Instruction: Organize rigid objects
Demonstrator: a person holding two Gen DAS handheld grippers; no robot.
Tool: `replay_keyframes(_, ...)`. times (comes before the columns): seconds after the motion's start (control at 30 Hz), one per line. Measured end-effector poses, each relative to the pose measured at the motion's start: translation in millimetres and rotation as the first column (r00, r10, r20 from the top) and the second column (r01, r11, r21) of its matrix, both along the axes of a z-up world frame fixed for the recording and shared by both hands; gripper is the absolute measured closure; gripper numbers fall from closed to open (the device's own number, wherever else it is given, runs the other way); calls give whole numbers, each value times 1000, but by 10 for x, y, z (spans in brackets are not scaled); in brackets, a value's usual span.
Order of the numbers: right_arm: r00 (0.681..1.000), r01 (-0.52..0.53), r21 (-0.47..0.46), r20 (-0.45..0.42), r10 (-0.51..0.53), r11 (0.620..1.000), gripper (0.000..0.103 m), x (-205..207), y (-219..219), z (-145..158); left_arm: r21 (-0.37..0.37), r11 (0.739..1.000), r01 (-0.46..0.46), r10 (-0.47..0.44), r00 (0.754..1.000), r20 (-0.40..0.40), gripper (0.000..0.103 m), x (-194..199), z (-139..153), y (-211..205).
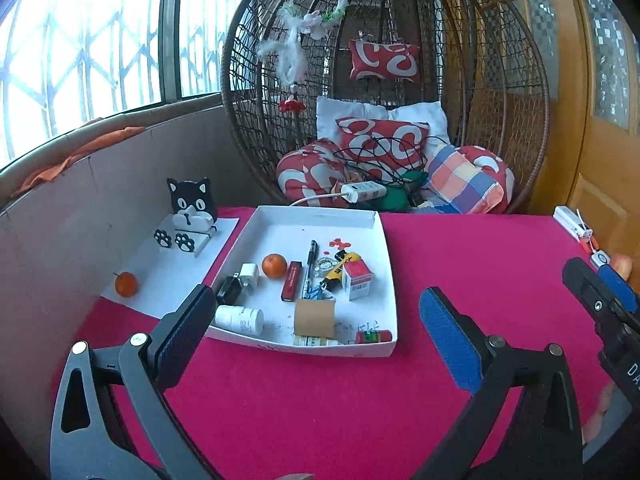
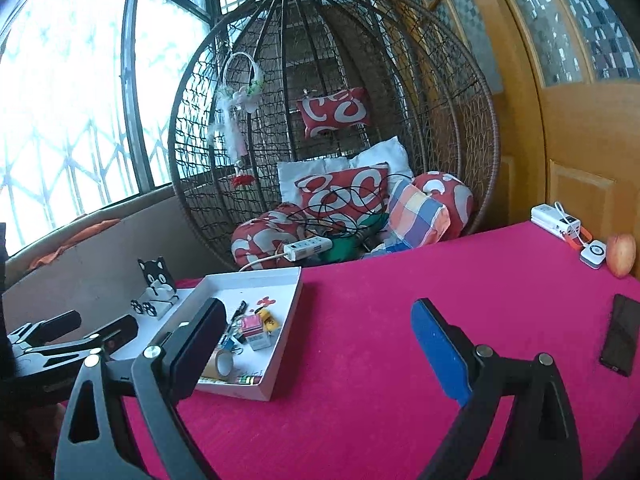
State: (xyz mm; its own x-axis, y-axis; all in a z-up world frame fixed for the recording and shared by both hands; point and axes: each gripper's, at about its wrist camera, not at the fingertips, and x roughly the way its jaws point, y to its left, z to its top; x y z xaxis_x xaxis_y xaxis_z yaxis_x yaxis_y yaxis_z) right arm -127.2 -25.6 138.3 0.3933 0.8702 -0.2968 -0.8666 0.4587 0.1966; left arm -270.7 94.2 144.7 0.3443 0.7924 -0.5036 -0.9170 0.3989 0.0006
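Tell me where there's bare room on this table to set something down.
Bare red cloth runs from the white tray across to the phone, and in front of the tray. The tray is crowded; its far end is bare.

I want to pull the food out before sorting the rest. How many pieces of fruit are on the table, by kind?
Oranges: 2, one inside the white tray at, one on the white sheet beside it
Apples: 1, at the table's far right edge
Total: 3
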Motion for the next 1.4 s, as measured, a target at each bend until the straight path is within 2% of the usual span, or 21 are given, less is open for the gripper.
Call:
replay_keyframes(0.17,1000,14,21,24,-14,1000,8,-90,-95,32,2,1000,9,-10,1000,14,0,-47,18,-119)
replay_keyframes(0.2,1000,11,26,25,-12,1000,0,-104,-111,34,5,1000,10,-10,1000,19,0,-59,28,-147)
replay_keyframes(0.6,998,38,25,39,-39,999,0,-202,-250,0,10,1000,-1,1,1000,30,0,-167,37,-336)
replay_keyframes(1.4,999,41,-5,26,-41,999,0,-204,-250,-98,-15,1000,-5,5,1000,29,0,-172,-21,-344)
